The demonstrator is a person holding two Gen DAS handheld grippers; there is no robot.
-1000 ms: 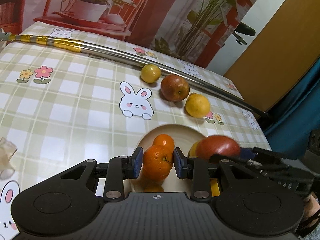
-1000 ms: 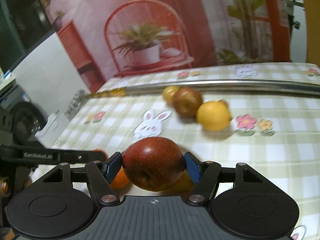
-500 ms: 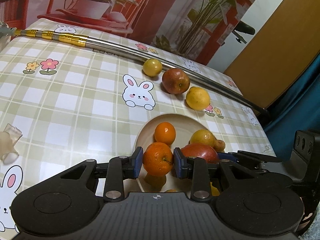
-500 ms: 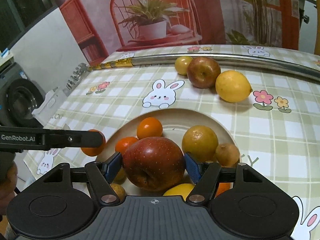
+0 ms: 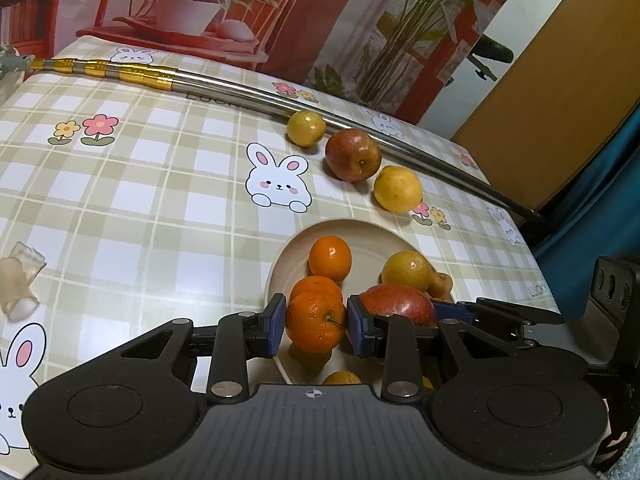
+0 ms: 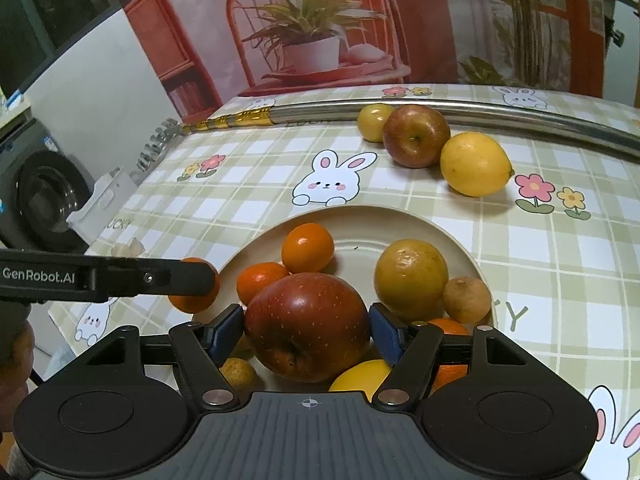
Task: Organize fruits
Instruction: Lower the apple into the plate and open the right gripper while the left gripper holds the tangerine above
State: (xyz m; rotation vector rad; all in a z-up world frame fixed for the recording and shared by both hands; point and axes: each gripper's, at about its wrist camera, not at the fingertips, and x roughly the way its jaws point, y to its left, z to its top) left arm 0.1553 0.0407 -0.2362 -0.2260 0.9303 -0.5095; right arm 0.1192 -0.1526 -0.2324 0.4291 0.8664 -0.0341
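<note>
We take the plate (image 6: 452, 236) as our landmark. Our left gripper (image 5: 316, 326) pinches an orange (image 5: 316, 326) over the plate's near left rim, both blue pads pressed against its sides, and our right gripper (image 6: 306, 328) clamps a red apple (image 6: 306, 328) above the plate's near middle. Already on the plate are two small oranges (image 6: 307, 247) towards the left, a yellow-green fruit (image 6: 411, 274) towards the right and a small brown one (image 6: 467, 299) just beside it. Beyond the plate's far rim, on the checked cloth (image 6: 248, 168), lie a lemon (image 6: 475, 164), a second apple (image 6: 416, 135) and a small yellow fruit (image 6: 374, 122) against a metal pole (image 6: 500, 114). The step, we judge, is setting both held fruits down. We should lower each until it rests in a free gap, the orange on the left and the apple in the bare centre, then part the pads slowly so nothing rolls. We should place one at a time, since the grippers sit close together.
</note>
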